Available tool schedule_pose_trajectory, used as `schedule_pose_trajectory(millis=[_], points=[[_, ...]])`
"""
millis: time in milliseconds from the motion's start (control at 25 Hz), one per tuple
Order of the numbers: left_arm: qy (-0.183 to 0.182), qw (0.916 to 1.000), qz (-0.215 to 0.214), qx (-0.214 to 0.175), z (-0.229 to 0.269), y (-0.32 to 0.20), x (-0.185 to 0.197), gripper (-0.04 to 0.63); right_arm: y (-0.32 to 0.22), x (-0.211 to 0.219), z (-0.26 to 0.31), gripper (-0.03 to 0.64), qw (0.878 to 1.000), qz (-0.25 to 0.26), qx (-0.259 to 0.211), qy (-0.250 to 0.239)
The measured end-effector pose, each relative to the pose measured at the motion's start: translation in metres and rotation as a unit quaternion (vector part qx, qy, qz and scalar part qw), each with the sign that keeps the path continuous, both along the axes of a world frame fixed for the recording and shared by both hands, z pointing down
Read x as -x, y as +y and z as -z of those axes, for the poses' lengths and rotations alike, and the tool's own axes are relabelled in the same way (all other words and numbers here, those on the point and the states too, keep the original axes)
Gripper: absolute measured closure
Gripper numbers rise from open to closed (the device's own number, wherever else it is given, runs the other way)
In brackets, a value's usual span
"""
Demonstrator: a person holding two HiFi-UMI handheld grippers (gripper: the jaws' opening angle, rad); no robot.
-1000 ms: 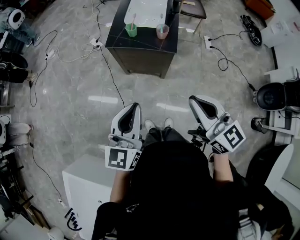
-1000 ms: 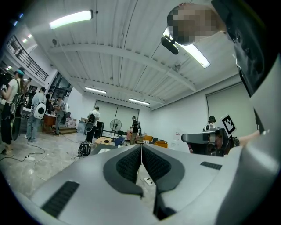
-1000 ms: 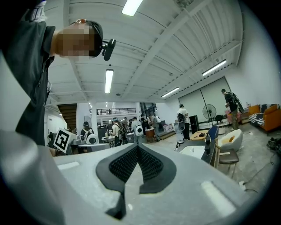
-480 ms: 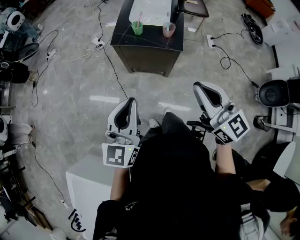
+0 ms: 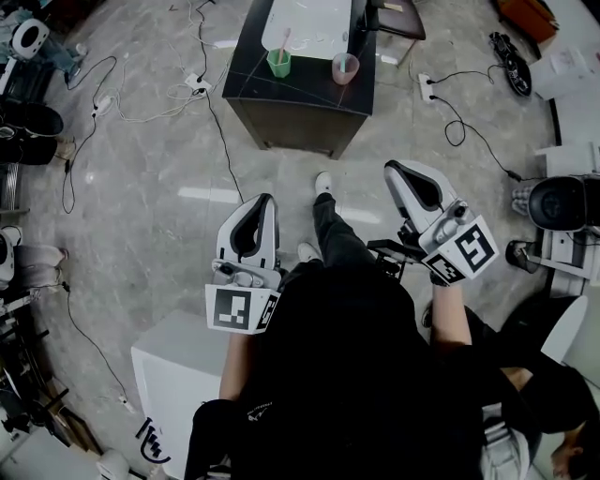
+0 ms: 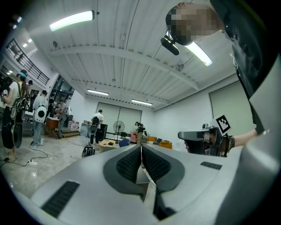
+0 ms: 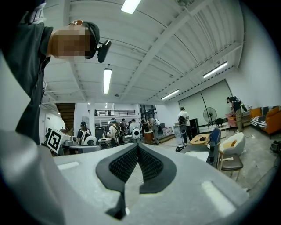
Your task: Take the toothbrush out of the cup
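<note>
A green cup (image 5: 278, 64) stands on a dark table (image 5: 281, 94) far ahead of me, with a pale pink toothbrush (image 5: 284, 43) leaning in it. To its right on the same table is a pink cup (image 5: 345, 67). My left gripper (image 5: 267, 200) is held level at waist height over the floor, well short of the table, jaws shut and empty (image 6: 141, 146). The right gripper (image 5: 393, 170) is level beside it, also shut on nothing (image 7: 137, 145). Neither gripper view shows the cups.
A white board (image 5: 309, 23) lies on the back of the table, and a chair (image 5: 394, 17) stands behind it. Cables and power strips (image 5: 192, 84) trail over the grey floor. A white box (image 5: 178, 375) is at my lower left and round equipment (image 5: 562, 202) at the right. People stand far off.
The person has stepped towards the table with one foot now forward. Both grippers have been carried forward with them, still shut, and the cups sit a little lower in the head view.
</note>
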State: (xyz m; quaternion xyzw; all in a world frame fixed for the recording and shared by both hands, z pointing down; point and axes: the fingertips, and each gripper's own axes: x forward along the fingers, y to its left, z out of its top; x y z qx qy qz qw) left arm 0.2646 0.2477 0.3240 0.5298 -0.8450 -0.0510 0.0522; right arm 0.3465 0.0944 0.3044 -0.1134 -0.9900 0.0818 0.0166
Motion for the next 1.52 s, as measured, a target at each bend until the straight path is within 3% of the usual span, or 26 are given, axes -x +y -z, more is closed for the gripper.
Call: schedule_pose_trajectory(millis=[520,1040,1360,1520], points=[[0.010,0.9996,0.026,0.008,-0.005,-0.064,0.101,0.584,-0.064,0.113,-0.013,0.612,0.999,0.031,0.011,0.020],[0.006,0.9971,0.076,0.009,0.017,-0.147,0.192,0.584,-0.166,0.217,-0.015,0.612,0.998,0.056,0.022,0.032],[-0.003,0.9963,0.086,0.000,0.023,-0.194,0.229,0.586,-0.212,0.259,-0.034,0.612,0.997,0.069,0.030,0.036],[0.001,0.9966,0.080,0.019,0.014,-0.198,0.236,0.584,-0.221,0.264,-0.039,0.612,0.997,0.057,0.031,0.038]])
